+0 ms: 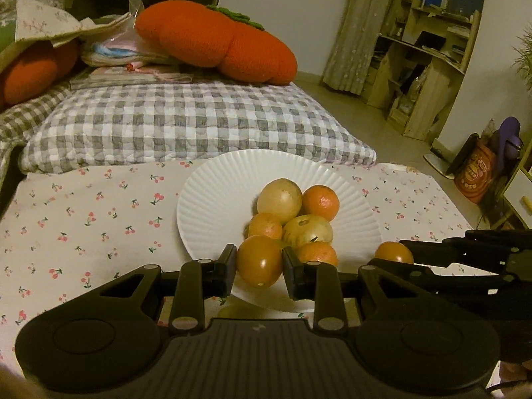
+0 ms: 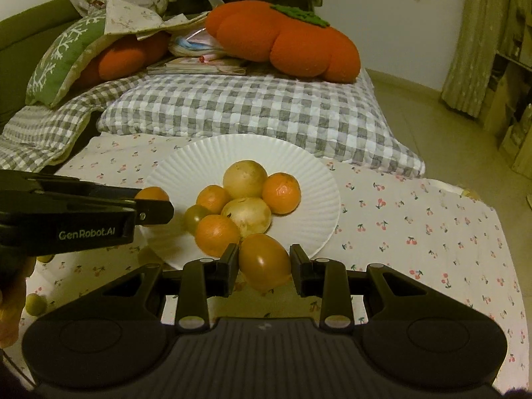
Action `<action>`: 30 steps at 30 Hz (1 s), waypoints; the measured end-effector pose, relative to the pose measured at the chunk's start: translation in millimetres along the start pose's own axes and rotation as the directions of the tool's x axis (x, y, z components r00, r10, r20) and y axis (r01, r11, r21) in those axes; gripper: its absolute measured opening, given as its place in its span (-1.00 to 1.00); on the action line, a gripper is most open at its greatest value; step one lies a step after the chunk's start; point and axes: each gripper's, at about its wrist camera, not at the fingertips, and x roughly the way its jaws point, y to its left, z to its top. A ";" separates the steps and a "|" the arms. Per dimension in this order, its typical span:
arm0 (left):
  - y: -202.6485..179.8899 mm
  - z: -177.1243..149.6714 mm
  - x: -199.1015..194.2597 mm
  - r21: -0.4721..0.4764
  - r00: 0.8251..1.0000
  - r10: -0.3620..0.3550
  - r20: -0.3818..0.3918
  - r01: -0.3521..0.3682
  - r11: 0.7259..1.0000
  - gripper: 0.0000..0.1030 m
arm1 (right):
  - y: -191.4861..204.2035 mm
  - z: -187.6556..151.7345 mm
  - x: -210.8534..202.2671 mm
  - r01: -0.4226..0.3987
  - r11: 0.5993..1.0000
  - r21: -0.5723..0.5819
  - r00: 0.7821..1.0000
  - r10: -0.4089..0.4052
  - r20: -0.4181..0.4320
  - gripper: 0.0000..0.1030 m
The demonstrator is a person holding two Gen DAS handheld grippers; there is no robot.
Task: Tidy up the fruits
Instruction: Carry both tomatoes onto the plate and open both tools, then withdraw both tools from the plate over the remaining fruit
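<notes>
In the right wrist view, a small greenish round fruit (image 2: 196,218) on the white fluted paper plate (image 2: 186,169) sits half hidden behind an orange mandarin (image 2: 216,234). At the near left, a person's hand (image 2: 11,309) is cut off by the edge. The far wooden shelf's (image 1: 429,66) contents are too blurred to identify.

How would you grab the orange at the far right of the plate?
Grip the orange across its round middle, coming from the right and above. That side faces bare plate, while its left presses against a pale fruit, so fingers fit only front and back there.

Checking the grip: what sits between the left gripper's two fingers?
A tomato, pinched in the left gripper above the plate's near rim; left wrist view.
</notes>
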 end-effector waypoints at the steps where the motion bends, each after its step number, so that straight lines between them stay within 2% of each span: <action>1: 1.5 0.2 1.5 -0.006 1.000 -0.001 -0.003 0.001 1.000 -0.69 | 0.9 0.0 1.9 0.003 1.000 -0.006 1.000 -0.003 -0.001 -0.42; 12: 19.1 -1.8 11.1 -0.089 0.999 -0.037 -0.031 0.034 0.995 -0.67 | 7.3 0.2 17.3 0.008 0.998 -0.057 1.000 -0.008 0.002 -0.42; 21: 21.6 -1.6 6.2 -0.142 0.997 -0.069 -0.038 0.063 0.988 -0.54 | 1.8 4.8 7.7 -0.011 1.000 0.001 1.000 0.011 0.018 -0.41; 25: 27.7 0.0 -4.8 -0.203 0.995 -0.098 -0.019 0.093 0.975 -0.48 | -7.2 10.4 -5.4 -0.026 0.998 0.057 0.999 0.023 0.050 -0.29; 29: 32.6 2.9 -16.4 -0.229 0.996 -0.089 -0.005 0.085 0.970 -0.37 | -19.5 12.3 -19.6 -0.052 0.990 0.130 0.996 0.042 0.078 -0.15; 30: 33.1 3.0 -18.4 -0.232 0.996 -0.085 -0.004 0.081 0.969 -0.33 | -22.2 12.3 -21.7 -0.058 0.987 0.147 0.996 0.046 0.081 -0.06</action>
